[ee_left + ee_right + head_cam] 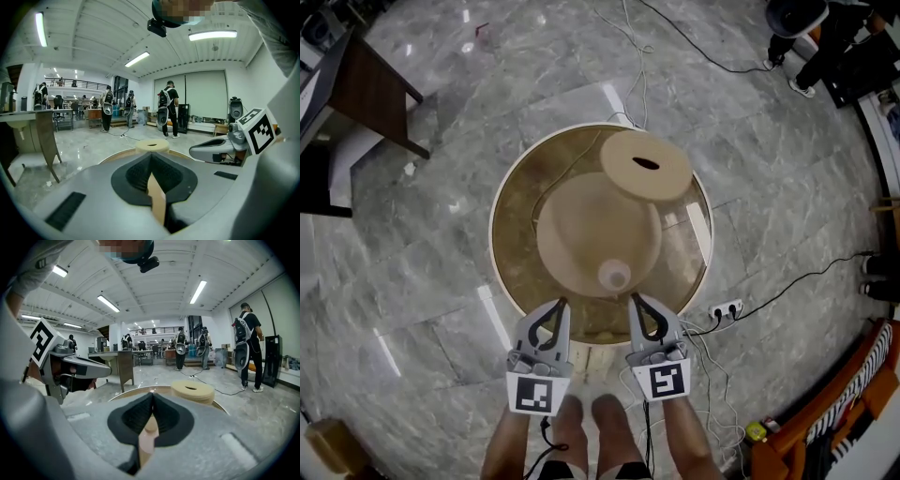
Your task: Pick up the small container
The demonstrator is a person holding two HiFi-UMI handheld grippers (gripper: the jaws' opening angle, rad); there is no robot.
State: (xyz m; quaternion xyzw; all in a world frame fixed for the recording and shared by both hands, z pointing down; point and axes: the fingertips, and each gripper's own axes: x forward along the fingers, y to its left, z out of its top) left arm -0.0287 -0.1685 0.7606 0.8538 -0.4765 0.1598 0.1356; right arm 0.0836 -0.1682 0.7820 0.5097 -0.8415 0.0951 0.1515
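Container (614,275) sat upright on the round glass counter (514,192), near the edge closest to the person. It was a small, pale, see-through cup or tub. Beyond it, toward the far side, lay a tan disc (645,165) with a slot in its middle.

Left tool (560,302) and right tool (635,298) hovered side by side at the near rim. Both were clenched on nothing, tips pressed together in each tool's own view. The container stood just ahead of them, between the two tips and a touch closer to the right one.

By the look of it, this was a light, thin-walled thing, probably plastic. It looked smooth, apt to slip or squash under a hard pinch, and easy to send sliding on the glass. Best hold, I'd say, was to open the jaws first, then set them across the side wall just below the rim and squeeze gently. Whether it held anything could not be told.
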